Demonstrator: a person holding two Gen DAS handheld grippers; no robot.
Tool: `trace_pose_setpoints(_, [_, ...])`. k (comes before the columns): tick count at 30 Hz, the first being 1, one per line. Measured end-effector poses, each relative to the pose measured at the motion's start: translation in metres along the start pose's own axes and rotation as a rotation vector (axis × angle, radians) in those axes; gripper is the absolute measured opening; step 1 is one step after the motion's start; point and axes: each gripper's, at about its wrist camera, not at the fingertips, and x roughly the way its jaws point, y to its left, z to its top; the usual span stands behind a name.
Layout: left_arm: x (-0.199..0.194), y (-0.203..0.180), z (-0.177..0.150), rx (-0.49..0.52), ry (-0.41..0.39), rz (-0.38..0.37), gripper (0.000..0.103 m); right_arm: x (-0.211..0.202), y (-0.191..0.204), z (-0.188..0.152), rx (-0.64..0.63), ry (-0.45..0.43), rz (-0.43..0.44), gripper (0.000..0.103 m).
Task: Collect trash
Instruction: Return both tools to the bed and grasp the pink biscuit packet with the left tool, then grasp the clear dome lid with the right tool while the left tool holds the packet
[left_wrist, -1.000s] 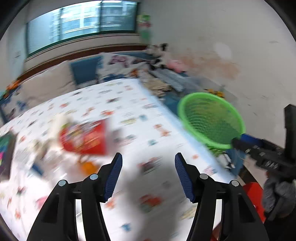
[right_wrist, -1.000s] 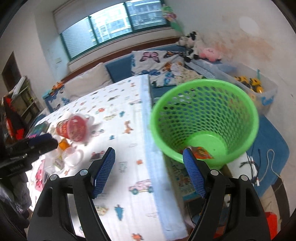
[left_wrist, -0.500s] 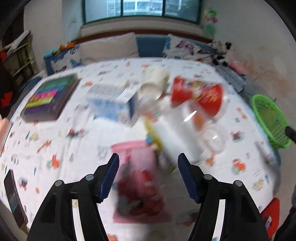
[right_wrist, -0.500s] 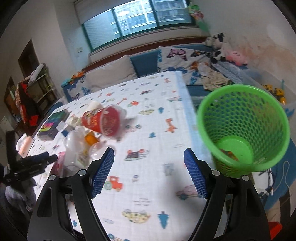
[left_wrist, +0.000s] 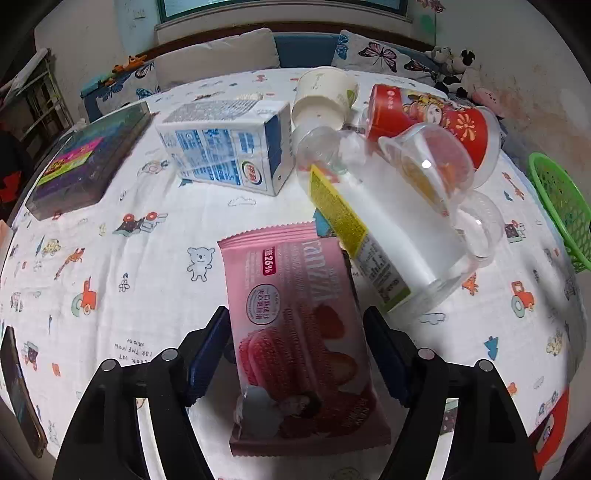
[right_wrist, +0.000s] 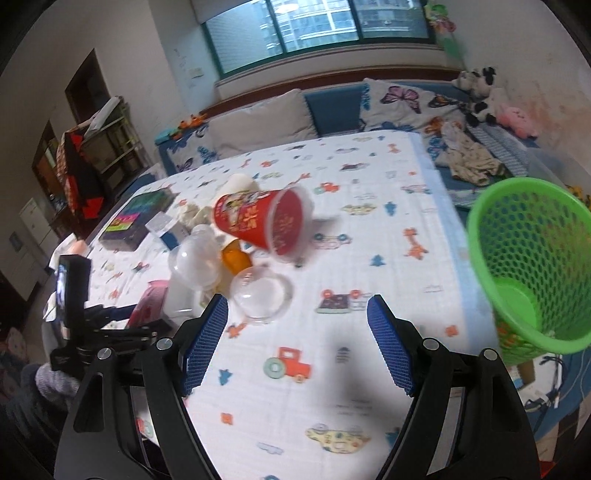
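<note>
My left gripper (left_wrist: 297, 356) is spread wide, its blue-padded fingers (left_wrist: 207, 354) on either side of a flat pink foil biscuit packet (left_wrist: 299, 339) printed with strawberries — the packet lies on the white cartoon-print tablecloth (left_wrist: 122, 258), and I cannot tell whether the pads touch it. Just beyond the packet, a tall clear plastic bottle with a yellow label (left_wrist: 373, 236) lies on its side, overlapping the packet's far right corner. A clear plastic cup (left_wrist: 428, 170) sits tilted against the bottle, with a clear dome lid (left_wrist: 480, 225) beside it. Farther back lie a white-and-blue milk carton (left_wrist: 225, 147), a white paper cup (left_wrist: 325, 98) and a red printed paper cup (left_wrist: 428, 118), all tipped over.

My right gripper (right_wrist: 297, 347) hangs open over bare cloth, holding nothing — the trash pile is ahead to its left. The green perforated plastic basket (right_wrist: 532, 266) stands off the table's right edge.
</note>
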Motion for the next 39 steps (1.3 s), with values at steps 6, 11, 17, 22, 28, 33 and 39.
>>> trace_pose_setpoints(6, [-0.003,0.004,-0.002,-0.006,-0.008,-0.019,0.052,0.022,0.02,0.01,-0.02,0.04,0.086,0.078])
trace_pose_setpoints(11, [-0.011,0.007,-0.003,0.001,-0.027,-0.016,0.043,0.043,0.039,0.019,-0.03,0.074,0.164,0.078])
trace_pose_setpoints(17, [-0.021,0.012,-0.002,-0.009,-0.049,-0.018,0.037,0.067,0.058,0.032,-0.038,0.1,0.246,0.074])
trace_pose_setpoints(22, [-0.029,0.02,-0.001,-0.026,-0.063,-0.025,0.036,0.088,0.064,0.041,-0.02,0.128,0.298,0.069])
trace_pose_setpoints(28, [-0.037,0.024,0.0,-0.042,-0.08,-0.031,0.036,0.11,0.063,0.044,0.007,0.159,0.311,0.066])
trace_pose_setpoints(33, [-0.041,0.027,0.001,-0.045,-0.089,-0.037,0.036,0.122,0.058,0.043,0.039,0.187,0.32,0.066])
trace_pose_setpoints(39, [-0.041,0.028,0.002,-0.045,-0.088,-0.038,0.036,0.129,0.056,0.042,0.056,0.198,0.341,0.066])
